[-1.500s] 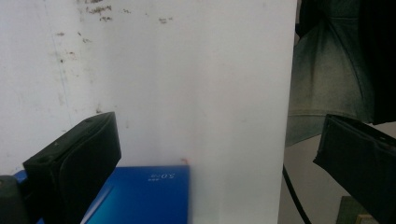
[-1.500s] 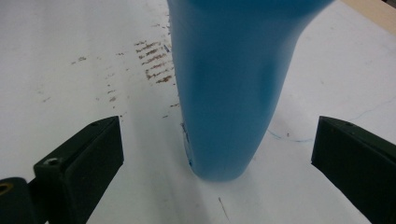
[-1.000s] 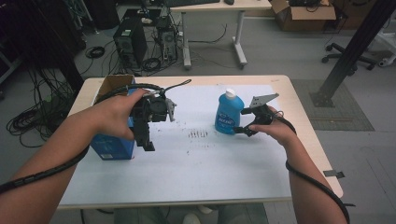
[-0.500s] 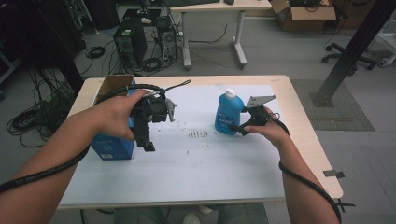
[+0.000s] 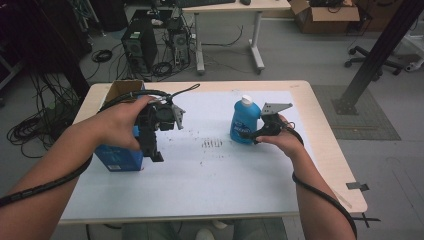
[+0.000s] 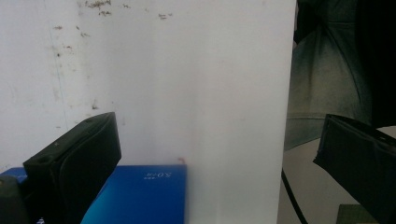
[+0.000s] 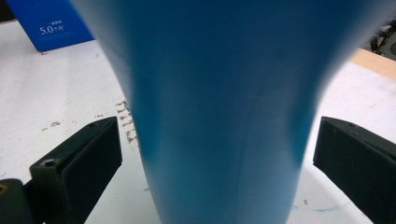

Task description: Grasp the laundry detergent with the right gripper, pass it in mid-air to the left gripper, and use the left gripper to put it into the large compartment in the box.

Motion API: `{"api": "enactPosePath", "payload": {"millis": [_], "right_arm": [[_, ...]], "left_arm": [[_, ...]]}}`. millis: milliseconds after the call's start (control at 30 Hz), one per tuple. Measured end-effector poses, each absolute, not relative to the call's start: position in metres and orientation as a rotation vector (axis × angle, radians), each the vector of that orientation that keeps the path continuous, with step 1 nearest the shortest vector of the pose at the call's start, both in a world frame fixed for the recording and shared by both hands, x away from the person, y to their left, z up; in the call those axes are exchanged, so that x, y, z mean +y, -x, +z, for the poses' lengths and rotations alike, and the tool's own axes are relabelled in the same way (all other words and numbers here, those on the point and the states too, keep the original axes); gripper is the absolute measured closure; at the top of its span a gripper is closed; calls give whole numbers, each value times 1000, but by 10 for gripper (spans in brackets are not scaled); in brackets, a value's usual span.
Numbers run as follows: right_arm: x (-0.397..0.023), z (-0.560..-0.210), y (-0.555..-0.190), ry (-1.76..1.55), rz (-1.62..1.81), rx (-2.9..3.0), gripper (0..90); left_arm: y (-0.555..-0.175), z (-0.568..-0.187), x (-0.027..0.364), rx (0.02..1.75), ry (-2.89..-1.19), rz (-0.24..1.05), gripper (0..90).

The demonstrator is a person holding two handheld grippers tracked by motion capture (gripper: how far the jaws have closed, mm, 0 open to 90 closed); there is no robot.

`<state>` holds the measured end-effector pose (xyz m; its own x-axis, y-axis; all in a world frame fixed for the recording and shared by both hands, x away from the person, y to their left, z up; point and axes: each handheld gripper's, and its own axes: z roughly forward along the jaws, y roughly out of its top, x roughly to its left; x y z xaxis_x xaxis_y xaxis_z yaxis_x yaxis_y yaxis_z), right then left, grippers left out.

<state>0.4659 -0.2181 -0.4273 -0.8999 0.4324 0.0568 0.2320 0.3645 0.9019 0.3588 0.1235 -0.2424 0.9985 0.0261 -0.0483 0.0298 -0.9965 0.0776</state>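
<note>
Straddling the blue bottle at table's 2 o'clock, right gripper jaws spread, unclenched; smooth rigid plastic, likely slippery—grip narrow waist. Left gripper released.

The blue bottle with a white cap stands upright right of centre on the counter, its waisted body between spread fingers. The blue box sits near the left edge.
</note>
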Motion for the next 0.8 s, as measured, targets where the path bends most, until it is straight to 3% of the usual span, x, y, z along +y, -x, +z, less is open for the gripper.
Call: {"api": "enactPosePath", "payload": {"millis": [200,800], "right_arm": [[-218,-427,-466,-609,1581,2418,26],[-217,-432,-465,-582,1602,2404,168]], "left_arm": [[-360,-243,124,41,-3056,-69,2],[-362,-244,124,45,-3057,-67,2]]}}
